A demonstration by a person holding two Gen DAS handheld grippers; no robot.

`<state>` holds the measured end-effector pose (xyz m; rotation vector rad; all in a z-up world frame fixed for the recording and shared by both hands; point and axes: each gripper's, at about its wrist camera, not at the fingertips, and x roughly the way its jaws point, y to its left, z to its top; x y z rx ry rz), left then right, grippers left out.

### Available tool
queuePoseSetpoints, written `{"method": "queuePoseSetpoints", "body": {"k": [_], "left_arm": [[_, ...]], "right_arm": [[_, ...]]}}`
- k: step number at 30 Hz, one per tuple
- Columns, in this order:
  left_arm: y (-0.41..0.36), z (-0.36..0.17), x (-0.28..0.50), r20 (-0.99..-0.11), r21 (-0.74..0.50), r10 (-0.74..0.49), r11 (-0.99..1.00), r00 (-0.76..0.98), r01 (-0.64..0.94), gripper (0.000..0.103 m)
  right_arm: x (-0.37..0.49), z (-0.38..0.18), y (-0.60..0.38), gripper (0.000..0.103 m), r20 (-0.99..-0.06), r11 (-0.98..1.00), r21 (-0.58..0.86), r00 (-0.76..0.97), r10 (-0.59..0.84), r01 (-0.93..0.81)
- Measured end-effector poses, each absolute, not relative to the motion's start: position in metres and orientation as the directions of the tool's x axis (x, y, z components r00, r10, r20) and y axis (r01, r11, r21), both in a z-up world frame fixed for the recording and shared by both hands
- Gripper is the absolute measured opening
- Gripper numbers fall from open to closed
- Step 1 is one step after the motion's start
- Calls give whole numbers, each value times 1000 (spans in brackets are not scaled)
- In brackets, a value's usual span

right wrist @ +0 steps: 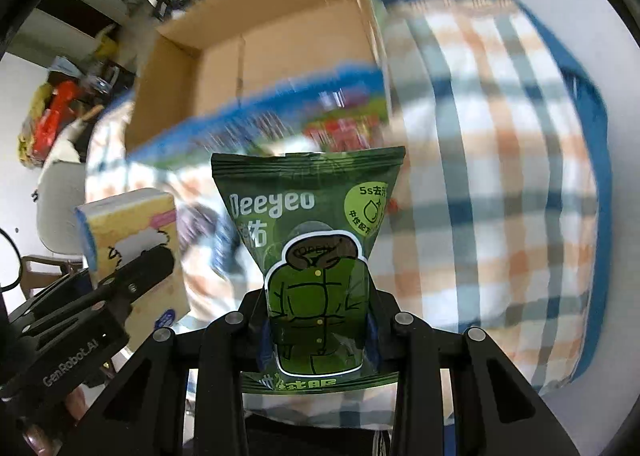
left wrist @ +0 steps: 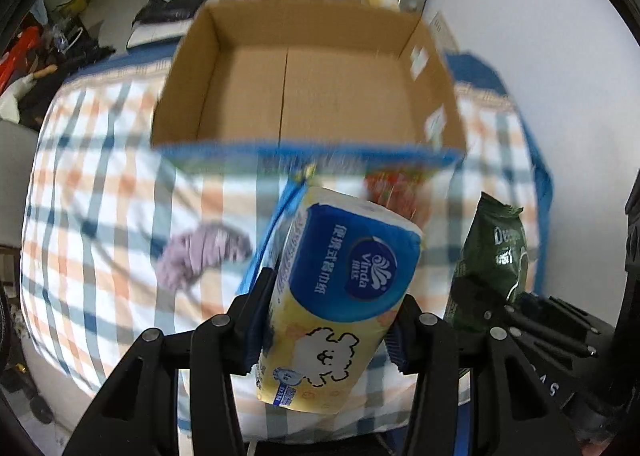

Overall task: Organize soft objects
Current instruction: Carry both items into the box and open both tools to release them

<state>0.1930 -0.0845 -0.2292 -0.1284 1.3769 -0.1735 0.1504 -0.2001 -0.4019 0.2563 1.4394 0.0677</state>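
My left gripper [left wrist: 326,316] is shut on a blue and yellow Vinda tissue pack [left wrist: 340,288] and holds it above the checked cloth, in front of an open cardboard box [left wrist: 308,84]. My right gripper [right wrist: 318,320] is shut on a green Deeyeo wipes packet [right wrist: 316,240], held upright in front of the same box [right wrist: 280,56]. The green packet also shows at the right of the left wrist view [left wrist: 490,256]. The tissue pack shows at the left of the right wrist view [right wrist: 132,232]. A purple knitted item [left wrist: 200,256] lies on the cloth.
The box stands on a table with a blue, orange and white checked cloth [left wrist: 100,184]. A blue-edged printed bag [left wrist: 304,160] lies against the box's near wall. Clutter and a chair stand beyond the table at the left [left wrist: 48,56]. A white wall is at the right.
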Motion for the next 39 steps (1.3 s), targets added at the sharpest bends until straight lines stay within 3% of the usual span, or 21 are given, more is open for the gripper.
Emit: {"method": "queuePoseSetpoints", "body": {"k": [7, 11, 14, 24, 36, 39], "left_arm": [[-83, -204, 262, -943, -257, -259, 966, 211, 36, 46], [-81, -216, 316, -934, -312, -311, 950, 176, 18, 46], [-80, -238, 355, -925, -362, -358, 932, 129, -11, 46], [-85, -302, 438, -910, -415, -415, 905, 18, -95, 46], [-96, -343, 477, -914, -393, -403, 910, -56, -128, 49], [-97, -336, 476, -922, -379, -385, 919, -34, -108, 62]], "right_arm": [[193, -345, -209, 37, -949, 972, 224, 241, 203, 66], [222, -270, -230, 37, -945, 978, 201, 273, 181, 49], [275, -254, -220, 36, -951, 982, 181, 264, 161, 51], [394, -321, -215, 36, -980, 992, 111, 175, 98, 66], [442, -369, -226, 39, -992, 989, 97, 92, 87, 111], [447, -376, -228, 47, -992, 989, 108, 78, 100, 105]]}}
